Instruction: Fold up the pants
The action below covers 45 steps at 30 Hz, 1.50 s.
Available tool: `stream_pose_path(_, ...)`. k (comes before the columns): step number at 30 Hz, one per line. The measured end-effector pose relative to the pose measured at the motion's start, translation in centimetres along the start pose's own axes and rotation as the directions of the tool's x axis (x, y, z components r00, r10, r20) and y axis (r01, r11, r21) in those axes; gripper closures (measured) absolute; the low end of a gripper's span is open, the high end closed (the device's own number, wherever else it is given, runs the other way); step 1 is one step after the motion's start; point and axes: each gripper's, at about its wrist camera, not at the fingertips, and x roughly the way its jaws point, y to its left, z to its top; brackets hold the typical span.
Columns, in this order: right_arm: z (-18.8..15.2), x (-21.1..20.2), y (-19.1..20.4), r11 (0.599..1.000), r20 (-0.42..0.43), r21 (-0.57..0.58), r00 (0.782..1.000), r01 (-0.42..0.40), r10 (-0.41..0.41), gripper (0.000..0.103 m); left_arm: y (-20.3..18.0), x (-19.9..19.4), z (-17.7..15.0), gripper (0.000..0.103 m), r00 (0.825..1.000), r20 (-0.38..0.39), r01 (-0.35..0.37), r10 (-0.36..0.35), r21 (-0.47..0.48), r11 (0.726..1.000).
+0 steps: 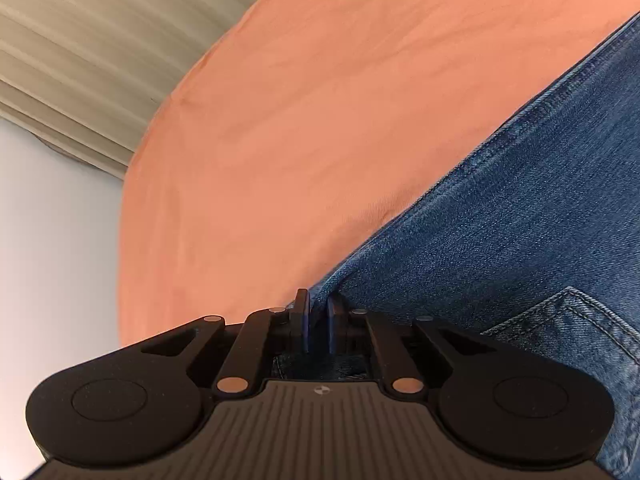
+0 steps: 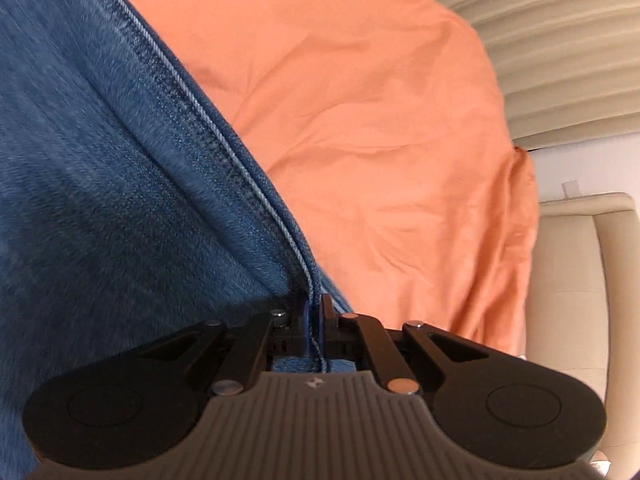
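Orange bedsheet (image 1: 280,140) lies under blue jeans (image 1: 520,200); the left tool (image 1: 318,316) pinches a denim edge, the right tool (image 2: 316,312) clamps a seam.

Right tongs (image 2: 316,312) are clamped on the seamed edge of the blue denim pants (image 2: 120,168), a loose thread trailing between the fingers. The denim fills the left of the view, its seam running diagonally. An orange sheet (image 2: 360,100) lies beyond, creased. A beige cushioned surface (image 2: 576,280) is at right.
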Motion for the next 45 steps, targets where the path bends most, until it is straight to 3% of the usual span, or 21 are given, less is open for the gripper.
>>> stream_pose_path(4, 0.3, 1.2, -0.3, 1.0, -0.012, -0.004, 1.0, -0.003, 0.003, 0.102, 0.1, 0.0, 0.0, 0.093, 0.999, 0.027, -0.017, 0.017, 0.001, 1.0)
stream_pose_path(6, 0.4, 1.5, -1.2, 1.0, -0.017, 0.014, 1.0, 0.023, -0.022, 0.089, 0.1, -1.0, -0.7, 0.084, 0.998, 0.048, -0.04, 0.041, -0.009, 0.999)
stream_pose_path(8, 0.6, 1.6, -3.3, 0.996, -0.021, 0.085, 0.999, 0.038, -0.036, 0.065, 0.3, -1.7, -0.7, 0.074, 0.996, 0.067, -0.055, 0.057, -0.025, 0.998)
stream_pose_path(10, 0.2, 0.9, -5.6, 0.979, -0.014, 0.202, 1.0, -0.018, 0.022, 0.063, 0.7, -2.4, -0.5, 0.027, 0.997, 0.068, -0.044, 0.046, -0.039, 0.998)
stream_pose_path(11, -0.2, 0.4, -6.7, 0.968, -0.004, 0.248, 0.999, -0.047, 0.049, 0.063, 0.8, -3.0, -0.3, 0.022, 0.996, 0.08, -0.028, 0.032, -0.048, 0.998)
stream_pose_path(17, -4.1, -4.2, -10.2, 0.874, 0.122, 0.433, 0.975, -0.222, 0.188, 0.053, 0.8, -7.1, -0.4, 0.023, 0.987, 0.159, 0.04, -0.02, -0.121, 0.992)
stream_pose_path(20, -6.6, -5.5, -9.3, 0.871, 0.138, 0.44, 0.975, -0.22, 0.177, 0.037, -0.5, -8.9, -1.2, 0.023, 0.984, 0.171, 0.069, -0.045, -0.133, 0.989)
stream_pose_path(22, -8.4, -5.7, -8.6, 0.857, 0.134, 0.459, 0.972, -0.234, 0.194, 0.036, -1.0, -9.4, -1.7, 0.023, 0.983, 0.167, 0.097, -0.073, -0.141, 0.985)
stream_pose_path(25, -10.3, -5.0, -6.7, 0.847, 0.119, 0.463, 0.965, -0.261, 0.232, 0.036, -2.1, -9.3, -2.9, 0.024, 0.981, 0.137, 0.159, -0.136, -0.17, 0.973)
stream_pose_path(28, -11.4, -4.2, -4.5, 0.867, 0.123, 0.429, 0.968, -0.252, 0.221, 0.036, -3.7, -9.1, -4.2, 0.024, 0.98, 0.112, 0.183, -0.166, -0.173, 0.968)
stream_pose_path(30, -11.8, -4.7, -3.8, 0.874, 0.149, 0.42, 0.968, -0.246, 0.201, 0.042, -4.4, -8.6, -4.8, 0.025, 0.98, 0.099, 0.189, -0.174, -0.173, 0.966)
stream_pose_path(31, -11.9, -4.7, -3.9, 0.877, 0.157, 0.419, 0.97, -0.237, 0.187, 0.059, -4.6, -8.3, -5.0, 0.025, 0.979, 0.092, 0.194, -0.18, -0.18, 0.964)
stream_pose_path(32, -11.9, -4.8, -4.3, 0.874, 0.159, 0.425, 0.97, -0.234, 0.182, 0.085, -4.7, -8.0, -5.2, 0.025, 0.979, 0.082, 0.198, -0.185, -0.19, 0.962)
stream_pose_path(33, -12.0, -4.8, -5.1, 0.868, 0.159, 0.441, 0.972, -0.227, 0.173, 0.093, -4.8, -7.6, -5.3, 0.026, 0.979, 0.075, 0.198, -0.187, -0.202, 0.959)
stream_pose_path(37, -11.8, -4.4, -9.3, 0.842, 0.161, 0.521, 0.985, -0.144, 0.068, 0.093, -4.7, -7.0, -5.6, 0.026, 0.978, 0.08, 0.207, -0.194, -0.228, 0.951)
stream_pose_path(43, -10.9, -0.4, -13.7, 0.77, 0.041, 0.638, 0.997, 0.026, -0.068, 0.103, -5.0, -5.6, -4.8, 0.025, 0.978, 0.088, 0.202, -0.186, -0.238, 0.95)
stream_pose_path(45, -11.2, 0.2, -14.5, 0.729, 0.023, 0.683, 0.997, 0.041, -0.077, 0.103, -5.0, -5.6, -4.6, 0.025, 0.979, 0.09, 0.201, -0.184, -0.235, 0.951)
